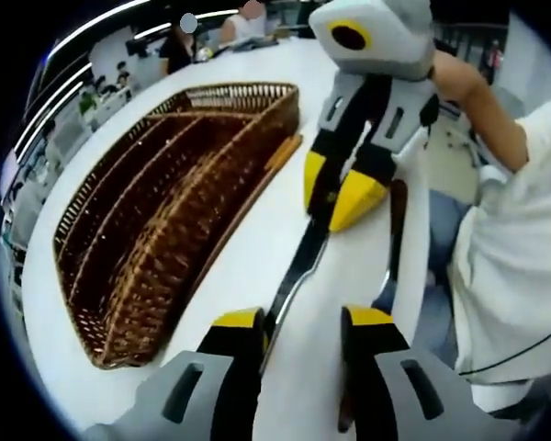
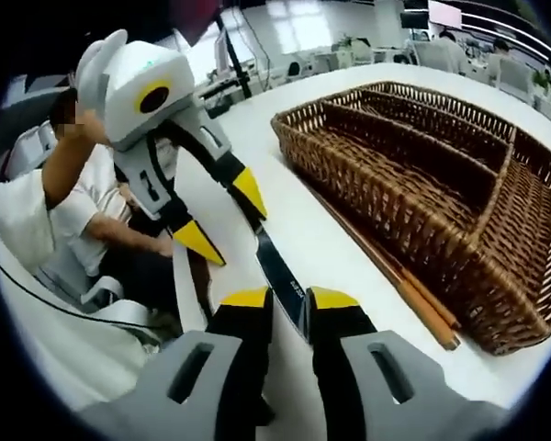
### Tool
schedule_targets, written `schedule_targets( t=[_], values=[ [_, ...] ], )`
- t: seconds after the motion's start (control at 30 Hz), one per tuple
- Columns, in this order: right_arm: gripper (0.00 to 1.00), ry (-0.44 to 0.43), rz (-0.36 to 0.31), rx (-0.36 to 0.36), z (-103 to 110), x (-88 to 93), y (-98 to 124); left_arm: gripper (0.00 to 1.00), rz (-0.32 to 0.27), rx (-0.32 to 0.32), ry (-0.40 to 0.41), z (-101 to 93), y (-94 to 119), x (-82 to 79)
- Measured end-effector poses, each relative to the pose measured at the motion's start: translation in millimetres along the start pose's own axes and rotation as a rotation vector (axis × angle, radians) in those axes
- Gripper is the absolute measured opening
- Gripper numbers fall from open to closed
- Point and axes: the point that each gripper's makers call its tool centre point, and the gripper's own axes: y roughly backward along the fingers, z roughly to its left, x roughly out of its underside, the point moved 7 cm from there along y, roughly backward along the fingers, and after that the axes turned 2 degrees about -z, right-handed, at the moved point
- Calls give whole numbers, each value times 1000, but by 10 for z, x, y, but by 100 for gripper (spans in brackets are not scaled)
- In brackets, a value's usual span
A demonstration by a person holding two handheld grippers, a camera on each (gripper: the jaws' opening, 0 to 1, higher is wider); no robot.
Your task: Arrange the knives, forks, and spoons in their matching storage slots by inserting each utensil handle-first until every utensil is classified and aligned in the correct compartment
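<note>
A: What sits nearest in the left gripper view?
B: The left gripper (image 1: 298, 323), its yellow-tipped jaws parted. A knife (image 1: 298, 262) runs up the white table (image 1: 257, 248) from beside its left-hand jaw; whether that jaw presses it, I cannot tell.

A: And beyond?
B: The right gripper (image 1: 340, 197) comes down on the knife's far end, jaws narrowed around it. Left of the knife lies a wicker cutlery tray (image 1: 179, 211) with long compartments, and chopsticks (image 1: 283, 152) lie along its near wall.

A: The right gripper view?
B: The right gripper (image 2: 290, 299) has its jaws close around the knife (image 2: 277, 266) blade, which stands between them. Farther on, the left gripper (image 2: 222, 219) straddles the knife's other end with jaws spread. The tray (image 2: 422, 175) lies to the right, chopsticks (image 2: 395, 276) touching its side. A seated person (image 2: 55, 211) is at the left.
</note>
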Motion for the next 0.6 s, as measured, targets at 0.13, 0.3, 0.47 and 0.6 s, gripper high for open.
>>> schedule_targets(
  t=[0.13, 0.3, 0.47, 0.6],
  values=[
    [15, -57, 12, -19, -39, -5, 8, 32, 28, 4, -8, -24, -18, -27],
    [14, -60, 28, -28, 6, 24, 15, 27, 59, 3, -10, -31, -48, -79],
    [14, -118, 40, -47, 56, 73, 21, 21, 80, 5, -17, -71, -78, -119],
    [14, -125, 58, -56, 53, 64, 21, 14, 83, 9, -26, -87, -102, -146]
  ],
)
